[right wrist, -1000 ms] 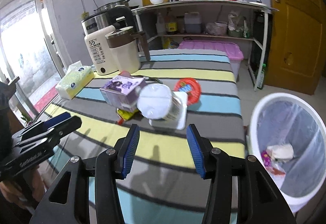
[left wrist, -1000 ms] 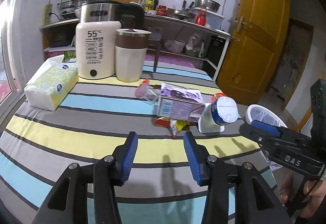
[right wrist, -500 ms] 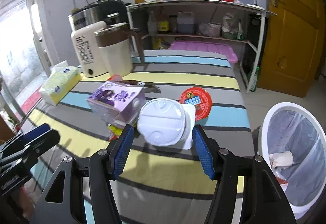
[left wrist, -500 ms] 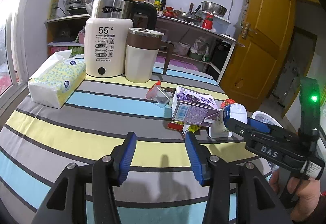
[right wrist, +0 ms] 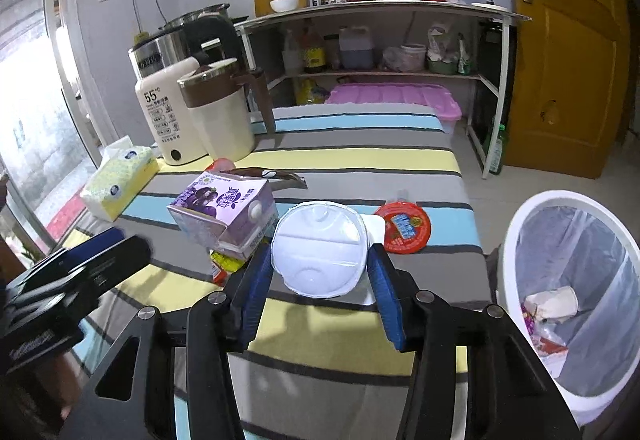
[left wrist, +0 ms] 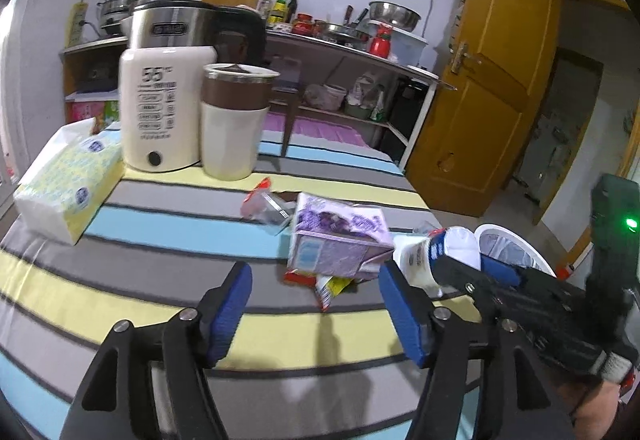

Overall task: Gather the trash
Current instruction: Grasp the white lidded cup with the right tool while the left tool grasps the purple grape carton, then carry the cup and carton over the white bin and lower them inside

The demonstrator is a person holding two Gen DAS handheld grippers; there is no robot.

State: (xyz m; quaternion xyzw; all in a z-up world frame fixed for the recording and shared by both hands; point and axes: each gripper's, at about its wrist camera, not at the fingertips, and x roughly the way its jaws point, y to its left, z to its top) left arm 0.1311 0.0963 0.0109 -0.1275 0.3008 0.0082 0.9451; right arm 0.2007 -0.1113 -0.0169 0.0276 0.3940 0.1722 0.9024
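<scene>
Trash on my striped table [right wrist: 360, 156] centres on a white yogurt cup [right wrist: 320, 252] lying on its side, base toward my right camera. My right gripper [right wrist: 318, 282] has its blue pads on either side of that cup, spread and very near its rim; I cannot confirm contact, so I record it as not clamped. Touching the cup on its left is a purple milk carton [right wrist: 228, 212], tipped over a yellow-and-red wrapper [right wrist: 222, 264]. Just right of the cup lies a red foil lid [right wrist: 404, 226]. Beyond the carton sits a brown sachet [right wrist: 264, 175].

From the left wrist view I see the cup [left wrist: 424, 260] from the side, printed label showing, with the right gripper [left wrist: 476, 272] closing around it; the carton [left wrist: 340, 240] hides the red lid there. A crumpled clear wrapper [left wrist: 264, 205] behind the carton shows plainly only in this view. My left gripper [left wrist: 316, 314] hangs above the cloth, left of the cup, jaws wide apart and holding nothing.

Only the right view looks into the white bin [right wrist: 576, 304], on the floor right of the cup, holding scraps.
</scene>
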